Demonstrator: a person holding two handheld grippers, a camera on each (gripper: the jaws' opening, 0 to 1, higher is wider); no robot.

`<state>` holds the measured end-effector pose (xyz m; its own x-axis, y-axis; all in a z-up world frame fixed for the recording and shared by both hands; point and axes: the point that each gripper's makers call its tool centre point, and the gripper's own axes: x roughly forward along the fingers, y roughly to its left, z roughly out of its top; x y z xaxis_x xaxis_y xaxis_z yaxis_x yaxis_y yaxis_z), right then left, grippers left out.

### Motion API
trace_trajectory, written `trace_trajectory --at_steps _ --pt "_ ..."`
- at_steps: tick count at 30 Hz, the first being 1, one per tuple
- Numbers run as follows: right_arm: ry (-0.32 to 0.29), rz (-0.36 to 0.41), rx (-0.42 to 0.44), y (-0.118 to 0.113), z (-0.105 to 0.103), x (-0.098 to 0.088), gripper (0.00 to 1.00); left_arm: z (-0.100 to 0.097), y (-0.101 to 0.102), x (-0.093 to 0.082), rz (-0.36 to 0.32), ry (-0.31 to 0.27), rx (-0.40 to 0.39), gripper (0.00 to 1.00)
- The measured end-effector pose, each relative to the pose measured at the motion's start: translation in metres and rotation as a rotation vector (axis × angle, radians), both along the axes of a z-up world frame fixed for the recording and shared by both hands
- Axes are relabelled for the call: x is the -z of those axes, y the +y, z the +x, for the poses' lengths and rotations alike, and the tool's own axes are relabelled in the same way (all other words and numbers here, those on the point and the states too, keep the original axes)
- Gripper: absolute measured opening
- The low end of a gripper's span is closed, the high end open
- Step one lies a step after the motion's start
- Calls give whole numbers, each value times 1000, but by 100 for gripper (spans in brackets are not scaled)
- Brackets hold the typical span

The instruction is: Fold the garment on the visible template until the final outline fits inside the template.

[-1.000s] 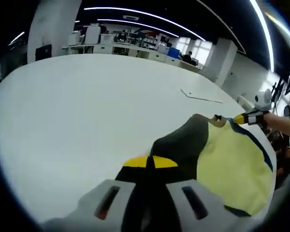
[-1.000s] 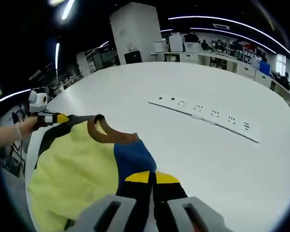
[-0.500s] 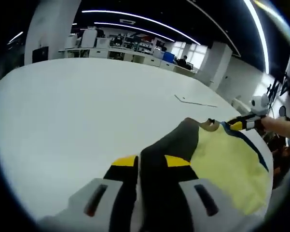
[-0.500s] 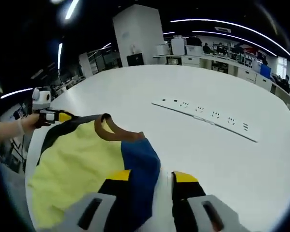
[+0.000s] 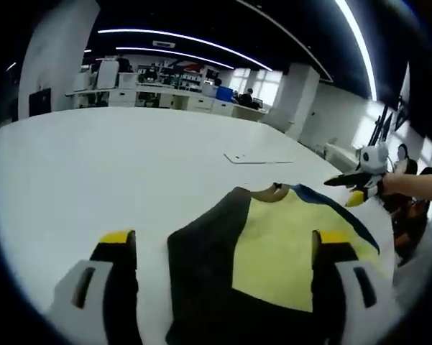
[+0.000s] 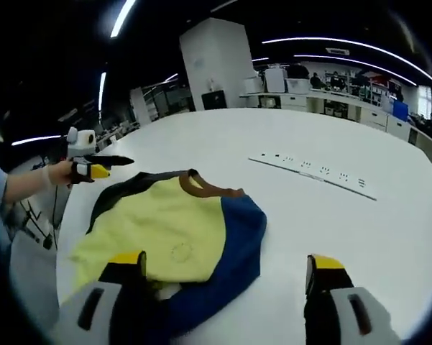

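Two open grippers, neither gripping anything. Left gripper [image 5: 219, 248]: jaws rising at 7 and 5 o'clock of the left gripper view, yellow-tipped, spread wide apart. Right gripper [image 6: 230, 267]: jaws at 7 and 5 o'clock of the right gripper view, yellow-tipped, likewise spread wide.

Garment [image 5: 273, 244]: flat on the white table [image 5: 93, 165], just beyond the left jaws, between centre and 4 o'clock of the left gripper view. Yellow middle panel, dark grey sleeve toward 7 o'clock, blue edge toward 3 o'clock, brown collar at the far end. Right jaw of the left gripper overlapping the yellow panel in the view; contact cannot be judged.

Same garment [image 6: 176, 241] in the right gripper view: from centre toward 8 o'clock, blue sleeve nearest the centre, dark edge on the far side, brown collar toward 12 o'clock. Faint round mark on the yellow panel; not readable. Left jaw of the right gripper in front of the near hem.

Beyond the garment, right gripper view, 2 o'clock: long white strip [image 6: 316, 175] with small dark marks on the table; marks too small to read. Left gripper view, 1 o'clock: thin outline [image 5: 257, 159] on the table past the collar.

Other gripper seen at 3 o'clock of the left gripper view and 9 o'clock of the right gripper view, held in a hand, past the garment's edge.

Far background: desks, shelving, ceiling light strips. No legible brand or writing anywhere.
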<state>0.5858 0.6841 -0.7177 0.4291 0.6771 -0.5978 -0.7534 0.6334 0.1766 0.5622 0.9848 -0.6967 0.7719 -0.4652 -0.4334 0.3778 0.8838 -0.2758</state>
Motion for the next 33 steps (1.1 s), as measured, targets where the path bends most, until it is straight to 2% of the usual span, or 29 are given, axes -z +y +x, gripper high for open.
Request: trace_trajectory --at_steps 11,15,22,29,33 --pt "-41 -34 -68 -11 -42 -18 96 -32 -9 -26 -12 -34 10 99" --pt "-65 -11 -60 -14 -55 -28 95 -46 -14 -32 -16 -25 18 97" --pt "-93 3 -44 -26 -80 -40 91 -68 -18 -49 -23 -44 25 95" --pt "-111 8 -18 -43 -105 -42 88 -87 -26 -60 -16 -59 44 93" --pt "-128 -31 -32 -54 -124 -36 80 -96 -31 -62 -12 -67 57 91"
